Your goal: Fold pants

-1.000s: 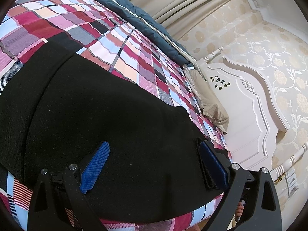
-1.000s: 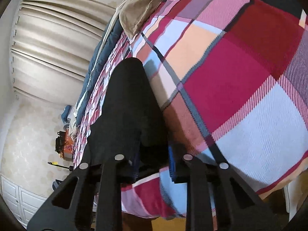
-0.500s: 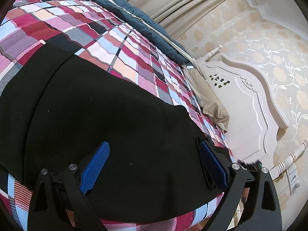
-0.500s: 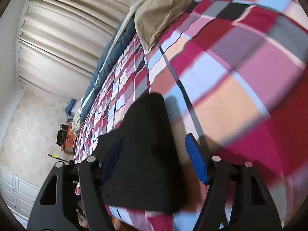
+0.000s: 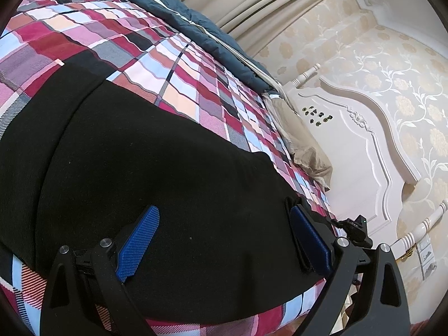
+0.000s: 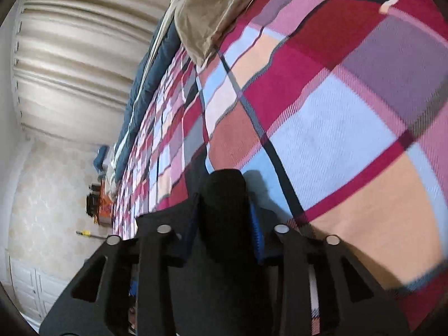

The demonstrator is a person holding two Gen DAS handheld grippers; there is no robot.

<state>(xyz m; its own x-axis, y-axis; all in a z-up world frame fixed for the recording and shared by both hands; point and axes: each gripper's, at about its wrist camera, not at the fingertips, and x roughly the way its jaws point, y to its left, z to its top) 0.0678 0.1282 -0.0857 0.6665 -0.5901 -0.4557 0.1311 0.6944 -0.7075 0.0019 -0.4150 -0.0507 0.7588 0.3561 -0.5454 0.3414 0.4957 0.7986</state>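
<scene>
Black pants (image 5: 140, 154) lie spread flat on the plaid bedspread (image 5: 196, 64) and fill most of the left wrist view. My left gripper (image 5: 224, 212) hovers open above them, its blue pads (image 5: 137, 243) wide apart and nothing pinched. In the right wrist view a narrow rounded end of the pants (image 6: 224, 184) sticks up between the fingers of my right gripper (image 6: 224, 204). Its jaws are closing, with the blue pads (image 6: 256, 229) against the black fabric on both sides. That end hangs just above the bedspread (image 6: 336, 140).
A beige pillow (image 5: 302, 151) lies by the white headboard (image 5: 364, 154). A dark blue quilt (image 5: 196, 19) runs along the bed's far side under cream curtains (image 6: 70, 70). An orange object (image 6: 100, 207) sits beyond the bed. The bed's near edge is below my left gripper.
My right gripper let go of the fabric, opened wide, shifted along the bed towards the pillow and closed again on a pants end. The left gripper stayed put.
</scene>
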